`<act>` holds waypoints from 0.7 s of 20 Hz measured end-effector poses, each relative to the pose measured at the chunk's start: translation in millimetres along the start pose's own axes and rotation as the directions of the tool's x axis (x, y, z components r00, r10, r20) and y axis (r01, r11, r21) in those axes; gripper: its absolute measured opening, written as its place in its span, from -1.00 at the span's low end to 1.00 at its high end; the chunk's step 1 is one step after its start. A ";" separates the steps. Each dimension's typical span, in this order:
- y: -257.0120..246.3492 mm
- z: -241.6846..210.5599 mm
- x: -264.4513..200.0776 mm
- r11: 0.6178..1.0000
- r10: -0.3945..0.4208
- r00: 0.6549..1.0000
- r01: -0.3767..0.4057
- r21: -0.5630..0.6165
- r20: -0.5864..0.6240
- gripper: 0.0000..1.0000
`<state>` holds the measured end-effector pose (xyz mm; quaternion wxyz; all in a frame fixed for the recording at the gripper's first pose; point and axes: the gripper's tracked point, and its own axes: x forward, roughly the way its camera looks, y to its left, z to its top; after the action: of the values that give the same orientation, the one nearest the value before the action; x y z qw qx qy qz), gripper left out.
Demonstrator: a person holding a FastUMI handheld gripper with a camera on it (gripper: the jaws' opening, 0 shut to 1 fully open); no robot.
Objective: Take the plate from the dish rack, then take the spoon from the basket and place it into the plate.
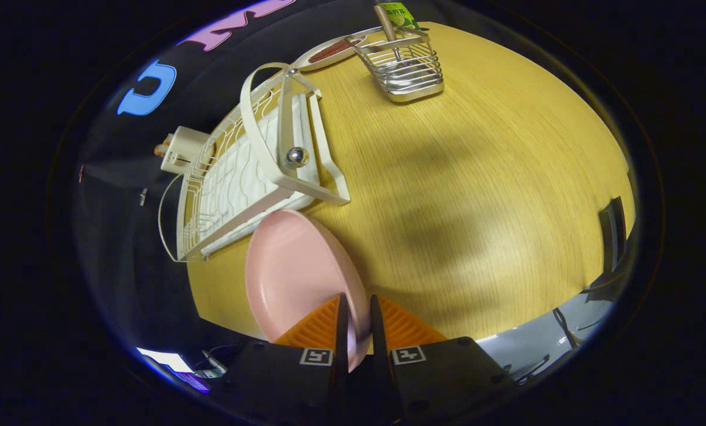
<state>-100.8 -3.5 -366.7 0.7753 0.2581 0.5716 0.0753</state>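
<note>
My gripper (358,322) is shut on the rim of a pink plate (294,278), which stands out ahead of the fingers, held above the wooden table (477,177). Just beyond the plate lies the white wire dish rack (252,165), with no dishes in it. Farther off stands a wire basket (406,68) with a wooden-handled spoon (386,26) sticking up out of it.
A second, pale plate (329,52) with a reddish-brown item on it lies beside the basket. A green-labelled container (401,13) stands behind the basket. A white block (183,149) sits past the rack at the table's edge.
</note>
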 end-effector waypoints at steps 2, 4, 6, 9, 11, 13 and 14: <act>-1.7 3.0 -2.4 1.000 -0.004 1.000 0.004 0.021 0.019 -0.08; -8.5 11.6 -11.1 0.999 -0.028 0.997 0.025 0.045 0.068 0.63; -19.4 29.2 -32.1 0.996 -0.075 0.987 0.067 0.059 0.140 0.98; -28.5 76.9 -76.7 0.991 -0.133 0.934 0.118 0.066 0.331 0.98; -30.1 113.1 -109.4 0.985 -0.172 0.863 0.165 0.056 0.475 0.97; -30.5 142.5 -131.3 0.977 -0.201 0.786 0.200 0.066 0.585 0.97; -29.5 156.7 -137.0 0.975 -0.210 0.749 0.212 0.073 0.628 0.97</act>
<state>-7.0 -134.4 -231.5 0.9258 0.2011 0.3032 -0.1027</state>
